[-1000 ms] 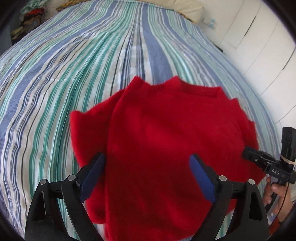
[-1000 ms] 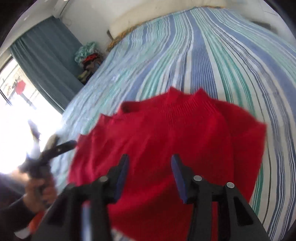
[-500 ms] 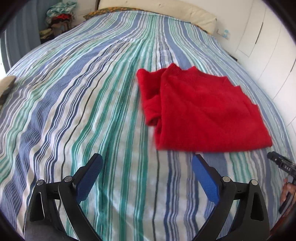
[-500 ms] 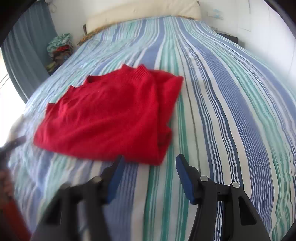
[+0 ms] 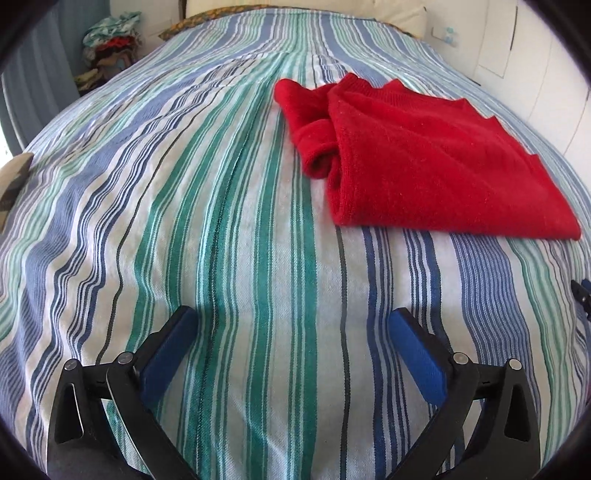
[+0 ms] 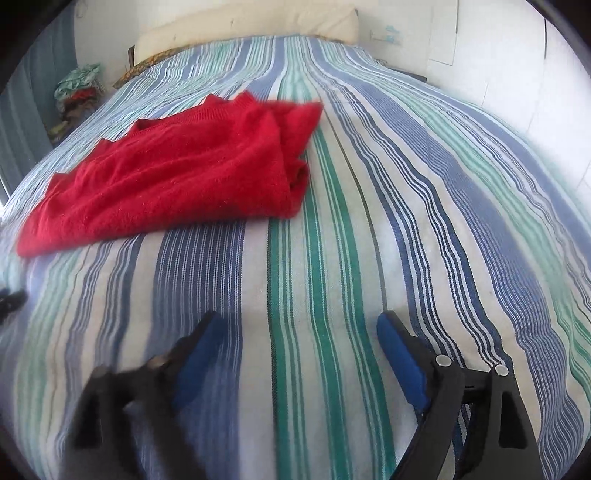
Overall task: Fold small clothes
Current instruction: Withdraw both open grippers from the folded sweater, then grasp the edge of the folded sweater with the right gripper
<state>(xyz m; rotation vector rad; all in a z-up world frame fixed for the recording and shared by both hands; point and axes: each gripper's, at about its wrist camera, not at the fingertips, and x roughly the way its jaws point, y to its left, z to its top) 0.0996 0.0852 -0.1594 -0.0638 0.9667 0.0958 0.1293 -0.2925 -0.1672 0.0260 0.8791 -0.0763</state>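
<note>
A red knitted sweater (image 5: 424,162) lies folded flat on the striped bedspread (image 5: 240,240), with a rolled sleeve at its left side. It also shows in the right wrist view (image 6: 177,173), up and to the left. My left gripper (image 5: 291,321) is open and empty, well short of the sweater and to its left. My right gripper (image 6: 299,326) is open and empty, below and right of the sweater. A tip of the right gripper shows at the left wrist view's right edge (image 5: 580,291).
A pillow (image 6: 251,26) lies at the bed's head. A pile of clothes (image 5: 110,40) sits at the far left beside a blue curtain (image 5: 33,85). White cupboard doors (image 5: 546,66) stand to the right of the bed.
Both grippers have pulled back from the sweater, which now lies apart from them on the bed. The right gripper's jaws have opened wider.
</note>
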